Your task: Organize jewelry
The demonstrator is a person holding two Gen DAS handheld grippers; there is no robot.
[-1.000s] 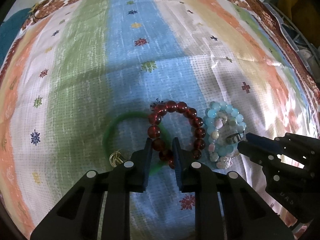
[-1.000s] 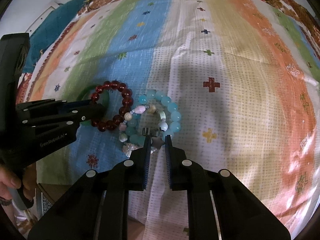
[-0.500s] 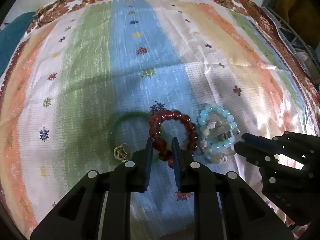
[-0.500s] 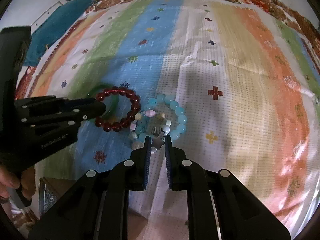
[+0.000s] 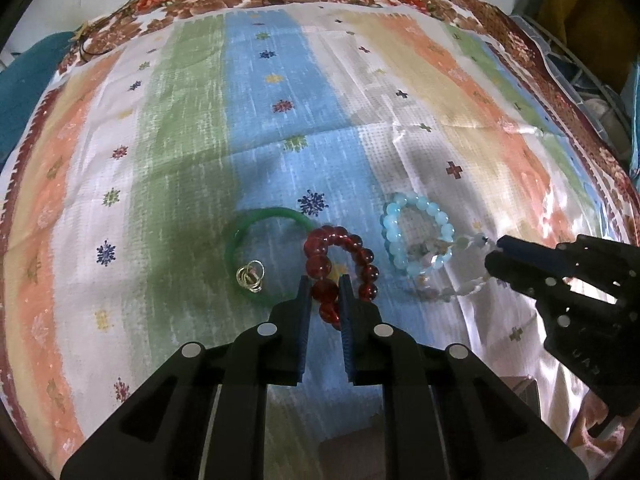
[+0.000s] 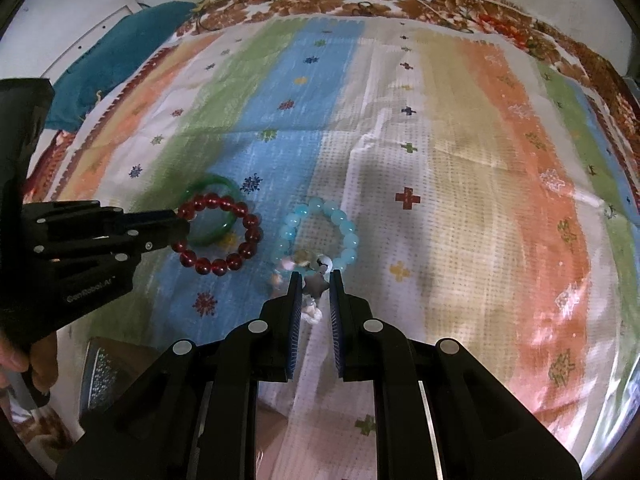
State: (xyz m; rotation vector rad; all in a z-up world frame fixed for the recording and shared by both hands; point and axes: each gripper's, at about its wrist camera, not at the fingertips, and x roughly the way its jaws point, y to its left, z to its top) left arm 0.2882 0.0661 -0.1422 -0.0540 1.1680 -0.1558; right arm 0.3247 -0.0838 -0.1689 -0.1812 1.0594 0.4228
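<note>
While each hand-held gripper pinches its bracelet, red beads [image 5: 324, 288] left, pale charms [image 6: 314, 286] right, both strands stay floppy, slippery.

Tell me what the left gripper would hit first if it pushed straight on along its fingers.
The left gripper, already shut on the red bead bracelet, would probably press that bracelet's far beads onto the striped cloth. Depth is unclear.

A bed covered by a striped cloth [image 5: 280, 80] with a brown floral border. Toward its near edge lie a green bangle [image 5: 244, 232] with small metal rings [image 5: 250, 276] inside it, and a pale blue bead bracelet [image 5: 400, 216]
</note>
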